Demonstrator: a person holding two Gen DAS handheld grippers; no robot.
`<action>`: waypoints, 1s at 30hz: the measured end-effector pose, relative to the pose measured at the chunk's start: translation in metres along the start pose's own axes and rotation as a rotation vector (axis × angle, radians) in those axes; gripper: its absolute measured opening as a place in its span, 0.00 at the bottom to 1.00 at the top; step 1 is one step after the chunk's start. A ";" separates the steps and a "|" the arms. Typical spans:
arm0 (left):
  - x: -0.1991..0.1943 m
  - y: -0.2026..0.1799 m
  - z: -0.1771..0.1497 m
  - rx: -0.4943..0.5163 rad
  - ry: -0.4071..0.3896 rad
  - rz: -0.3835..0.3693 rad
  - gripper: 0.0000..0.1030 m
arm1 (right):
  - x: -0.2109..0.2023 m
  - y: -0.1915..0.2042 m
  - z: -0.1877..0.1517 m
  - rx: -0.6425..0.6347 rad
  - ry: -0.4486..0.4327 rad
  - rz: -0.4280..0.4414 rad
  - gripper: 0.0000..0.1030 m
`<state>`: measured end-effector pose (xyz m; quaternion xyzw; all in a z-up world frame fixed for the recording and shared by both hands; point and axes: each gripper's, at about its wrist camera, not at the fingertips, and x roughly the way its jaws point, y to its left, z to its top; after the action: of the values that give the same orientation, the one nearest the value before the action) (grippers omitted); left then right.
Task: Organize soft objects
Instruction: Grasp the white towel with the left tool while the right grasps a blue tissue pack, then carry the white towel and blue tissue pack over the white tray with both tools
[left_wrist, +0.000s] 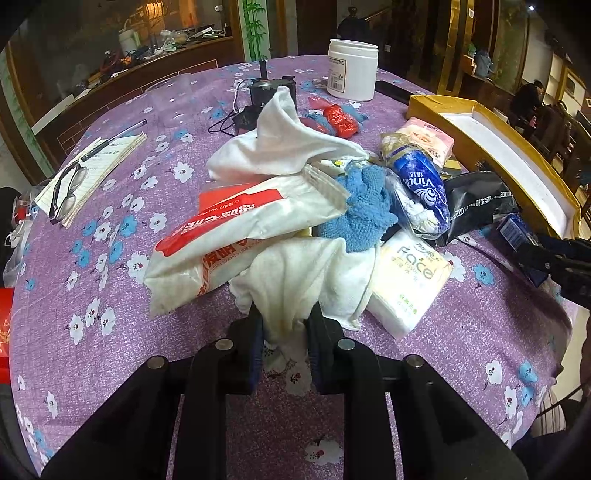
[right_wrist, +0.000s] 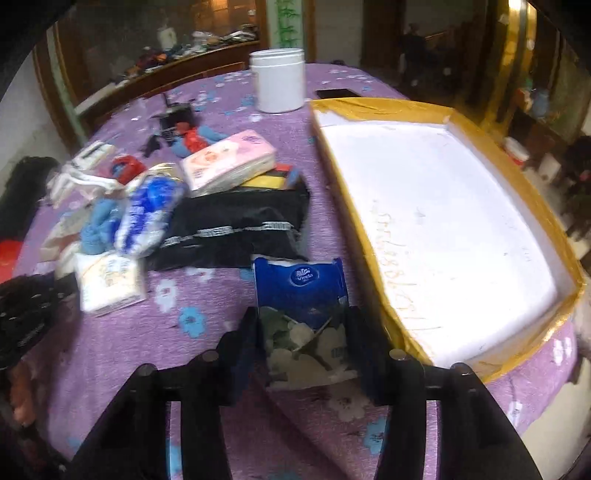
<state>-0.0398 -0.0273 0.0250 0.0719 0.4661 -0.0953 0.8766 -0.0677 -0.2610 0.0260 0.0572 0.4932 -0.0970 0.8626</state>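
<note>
A white cloth (left_wrist: 295, 273) at the pile's near edge is pinched by the left gripper (left_wrist: 284, 334); the wipes pack (left_wrist: 236, 229) lying on it could be dragged off. A blue tissue pack (right_wrist: 303, 317), beside the empty box (right_wrist: 436, 221), is clamped by the right gripper (right_wrist: 303, 347) and could be crushed.

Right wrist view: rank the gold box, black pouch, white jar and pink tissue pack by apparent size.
1. gold box, by far the largest.
2. black pouch.
3. and 4. pink tissue pack and white jar look about alike; the jar stands farther from the camera, so no ranking between them.
</note>
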 end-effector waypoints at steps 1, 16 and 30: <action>0.000 0.001 0.000 -0.003 0.000 -0.004 0.17 | -0.001 0.000 0.000 0.000 0.001 0.026 0.44; -0.002 0.006 -0.004 0.001 0.005 -0.009 0.20 | -0.012 0.036 -0.016 -0.250 -0.042 0.212 0.49; 0.003 0.001 -0.006 0.021 0.047 -0.035 0.58 | -0.008 0.034 -0.020 -0.278 -0.038 0.186 0.53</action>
<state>-0.0428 -0.0250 0.0190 0.0749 0.4870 -0.1139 0.8627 -0.0810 -0.2231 0.0228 -0.0192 0.4782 0.0512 0.8765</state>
